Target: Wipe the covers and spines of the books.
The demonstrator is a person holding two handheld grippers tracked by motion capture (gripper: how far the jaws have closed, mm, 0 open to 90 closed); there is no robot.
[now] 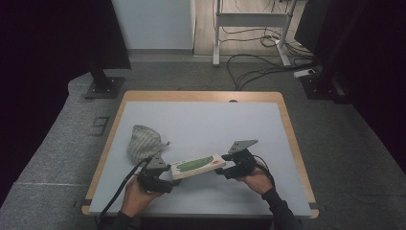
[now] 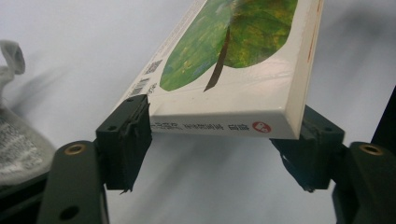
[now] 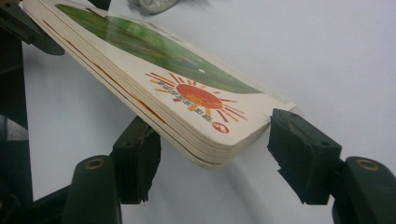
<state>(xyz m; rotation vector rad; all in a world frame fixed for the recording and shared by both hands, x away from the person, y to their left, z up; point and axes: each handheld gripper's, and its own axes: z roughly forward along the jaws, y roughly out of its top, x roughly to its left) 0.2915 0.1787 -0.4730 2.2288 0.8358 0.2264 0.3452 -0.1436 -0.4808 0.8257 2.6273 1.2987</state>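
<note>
High view, from left to right: a grey striped cloth pouch [image 1: 142, 142] lies on the pale tabletop [image 1: 201, 120] at lower left of centre, just above the left tool [image 1: 165, 179], which a hand [image 1: 135, 197] brings in from the bottom edge. Right of that tool a board book [image 1: 197, 166] with a green leaf on its white cover stretches across the lower middle of the frame, its right end tilted slightly toward the top. The right tool [image 1: 221, 171], topped by a grey three-cornered plate, meets the book's right end, with the other hand [image 1: 256, 181] behind it at lower right of centre.

Left gripper view: the pouch [image 2: 16, 135] shows at the left edge. The book's [image 2: 233, 65] near end hangs across the middle of the frame, over the tabletop, between the jaws of the left tool [image 2: 219, 149]. The left pad sits at the book's lower left corner and the right pad at its lower right corner; whether they press on it cannot be told.

Right gripper view: the book [image 3: 154, 79] runs from upper left down to the centre, its rounded corner with a red sun lying between the jaws of the right tool [image 3: 212, 158]. The left pad is under the page edges, while the right pad stands just clear of the corner, so the jaws are parted around the book without clamping it.
</note>
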